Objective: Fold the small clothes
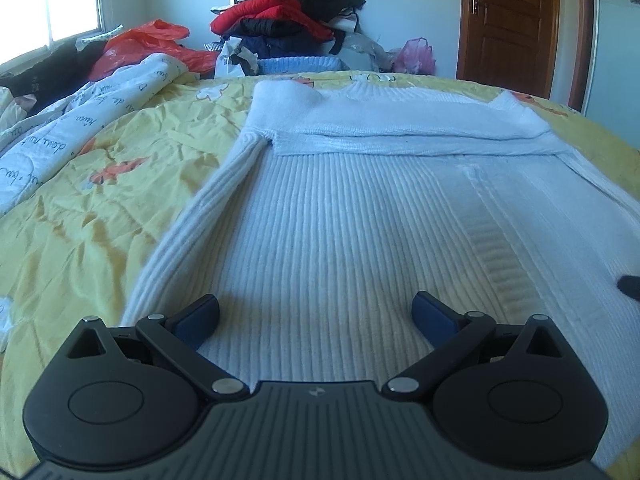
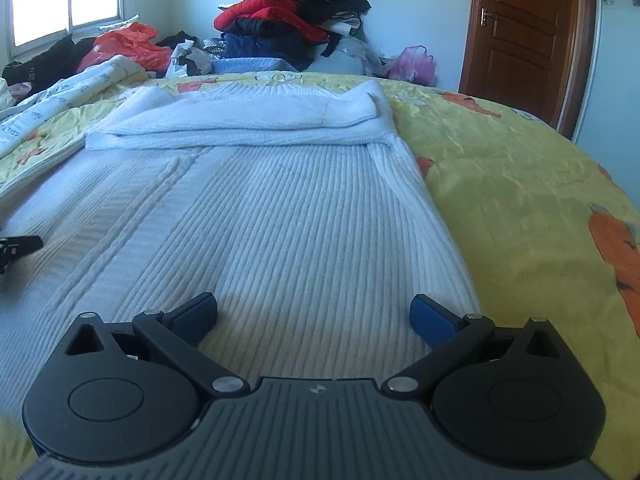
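One sweater: a white ribbed sweater is laid flat on the yellow bed cover, so that it can be folded.
Sleeves: two are counted. Both are folded across the chest, near the neck, so the shape is made narrow. The left sleeve is seen running up the left edge before it turns across.
Left claw: the left gripper is held wide open, low over the near end of the sweater, on its left half. Nothing is gripped. It is likely placed there so the hem can be picked up.
Right claw: the right gripper is also held wide open, low over the near end, close to the sweater's right edge. Nothing is gripped.
Claws together: two are counted, set side by side, so both hem corners can likely be lifted at once.
Step judged: the bottom is not yet folded up to the top.
Behind the bed: one tall pile of clothes is stacked by the wall.
Door: one brown door is seen on the right, shut.
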Available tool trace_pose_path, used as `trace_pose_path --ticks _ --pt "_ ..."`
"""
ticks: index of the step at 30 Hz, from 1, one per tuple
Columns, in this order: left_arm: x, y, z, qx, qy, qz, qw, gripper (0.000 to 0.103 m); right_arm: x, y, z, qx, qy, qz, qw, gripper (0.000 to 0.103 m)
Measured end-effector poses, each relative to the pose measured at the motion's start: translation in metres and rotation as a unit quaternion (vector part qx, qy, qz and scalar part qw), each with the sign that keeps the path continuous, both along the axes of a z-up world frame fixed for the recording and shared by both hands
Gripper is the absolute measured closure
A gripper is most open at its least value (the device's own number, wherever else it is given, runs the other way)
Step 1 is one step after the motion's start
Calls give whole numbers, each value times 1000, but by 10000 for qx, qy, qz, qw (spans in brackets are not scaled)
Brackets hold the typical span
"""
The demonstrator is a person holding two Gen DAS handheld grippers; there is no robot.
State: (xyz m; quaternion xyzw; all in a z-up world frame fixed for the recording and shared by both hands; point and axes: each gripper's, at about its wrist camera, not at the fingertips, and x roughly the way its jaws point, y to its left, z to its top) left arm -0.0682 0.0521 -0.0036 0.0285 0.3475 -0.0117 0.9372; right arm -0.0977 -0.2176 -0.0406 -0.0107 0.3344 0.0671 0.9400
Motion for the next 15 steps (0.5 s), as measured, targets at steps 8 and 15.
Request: trace_pose_path --ticks 8,15 --pt "-24 4 -1 8 5 -28 10000 0 -32 -6 0 -74 20 219 9997 2" --pt "-40 9 2 -17 91 -34 10000 0 -49 -8 4 -190 200 316 9991 1"
